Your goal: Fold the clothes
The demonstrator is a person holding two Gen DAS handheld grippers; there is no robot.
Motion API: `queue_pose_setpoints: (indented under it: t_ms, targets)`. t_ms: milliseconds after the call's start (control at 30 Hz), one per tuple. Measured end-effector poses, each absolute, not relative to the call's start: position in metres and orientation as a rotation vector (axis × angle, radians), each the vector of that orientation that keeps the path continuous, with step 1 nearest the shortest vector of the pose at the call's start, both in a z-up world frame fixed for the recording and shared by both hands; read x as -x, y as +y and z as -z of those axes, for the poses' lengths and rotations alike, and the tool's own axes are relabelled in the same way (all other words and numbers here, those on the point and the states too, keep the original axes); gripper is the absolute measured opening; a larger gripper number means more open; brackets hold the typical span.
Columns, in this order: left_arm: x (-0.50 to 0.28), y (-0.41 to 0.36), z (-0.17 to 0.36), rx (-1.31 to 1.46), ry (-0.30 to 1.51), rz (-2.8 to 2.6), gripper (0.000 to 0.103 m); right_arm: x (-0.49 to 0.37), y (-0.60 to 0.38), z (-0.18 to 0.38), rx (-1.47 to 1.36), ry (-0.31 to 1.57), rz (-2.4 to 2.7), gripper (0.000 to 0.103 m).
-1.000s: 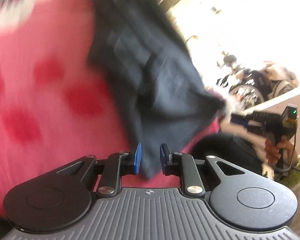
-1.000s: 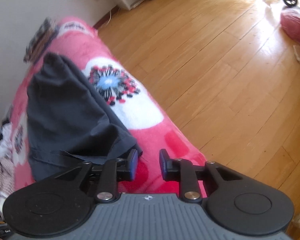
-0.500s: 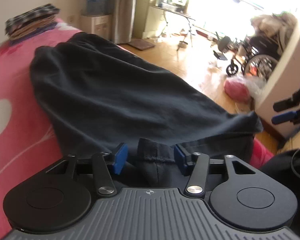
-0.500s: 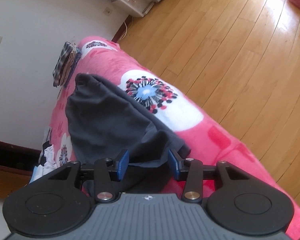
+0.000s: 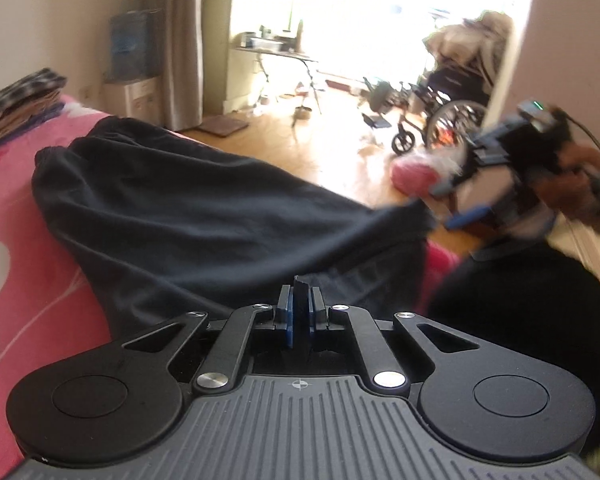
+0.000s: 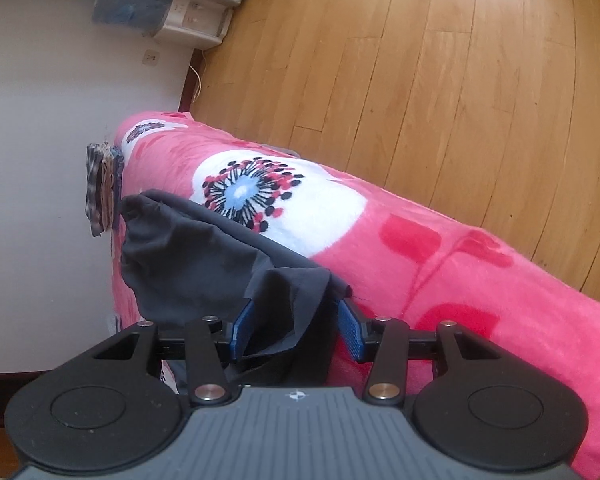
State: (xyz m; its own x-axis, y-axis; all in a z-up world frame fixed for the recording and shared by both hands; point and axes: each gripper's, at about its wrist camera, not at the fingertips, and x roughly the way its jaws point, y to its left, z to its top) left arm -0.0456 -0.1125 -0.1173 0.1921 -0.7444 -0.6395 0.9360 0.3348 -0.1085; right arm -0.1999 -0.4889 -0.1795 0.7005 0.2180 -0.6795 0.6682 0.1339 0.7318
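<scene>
Left wrist view: the left gripper [image 5: 300,312] has its jaws clamped on a fold of the dark garment's [image 5: 204,216] edge. Right wrist view: the right gripper [image 6: 294,326] has jaws about half apart and widening, a loose fold between them, not pinched. The garment lies draped over the bed's pink flowered blanket [image 6: 460,264], beside the wooden floor [image 6: 440,80]. Risk: with one corner ungripped, any pull would likely skew the cloth or drag it toward the bed's edge. The garment's kind and near hem are hidden; the right gripper is blurred in the left view.
</scene>
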Motion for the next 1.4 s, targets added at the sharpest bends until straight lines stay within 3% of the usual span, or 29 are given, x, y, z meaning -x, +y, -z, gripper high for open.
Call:
queue_pose_setpoints:
  t_ms: [300, 500, 633, 667, 900, 1267, 1367, 1400]
  targets:
    - [0.065, -0.099, 0.124, -0.342, 0.662, 1.201, 0.005, 0.184, -0.488, 0.200, -1.463, 0.839, 0.356, 0.050]
    - [0.066, -0.094, 0.116, -0.323, 0.609, 1.218, 0.005, 0.170, -0.485, 0.202, -1.447, 0.839, 0.345, 0.044]
    - [0.058, -0.088, 0.112, -0.259, 0.603, 1.202, 0.003, 0.162, -0.483, 0.201, -1.426, 0.858, 0.336, 0.011]
    - [0.055, -0.087, 0.111, -0.238, 0.608, 1.193, 0.003, 0.160, -0.482, 0.198, -1.413, 0.860, 0.331, 0.007]
    - [0.011, -0.070, 0.092, 0.001, 0.671, 1.138, 0.002, 0.140, -0.480, 0.164, -1.334, 0.903, 0.276, 0.006]
    - [0.010, -0.066, 0.118, 0.023, 0.790, 1.156, 0.001, 0.156, -0.483, 0.174, -1.402, 0.914, 0.337, 0.008]
    - [0.015, -0.073, 0.124, -0.031, 0.841, 1.182, 0.004, 0.156, -0.481, 0.172, -1.394, 0.915, 0.342, 0.008]
    - [0.014, -0.076, 0.126, -0.033, 0.865, 1.180, 0.010, 0.156, -0.481, 0.172, -1.389, 0.918, 0.344, 0.008]
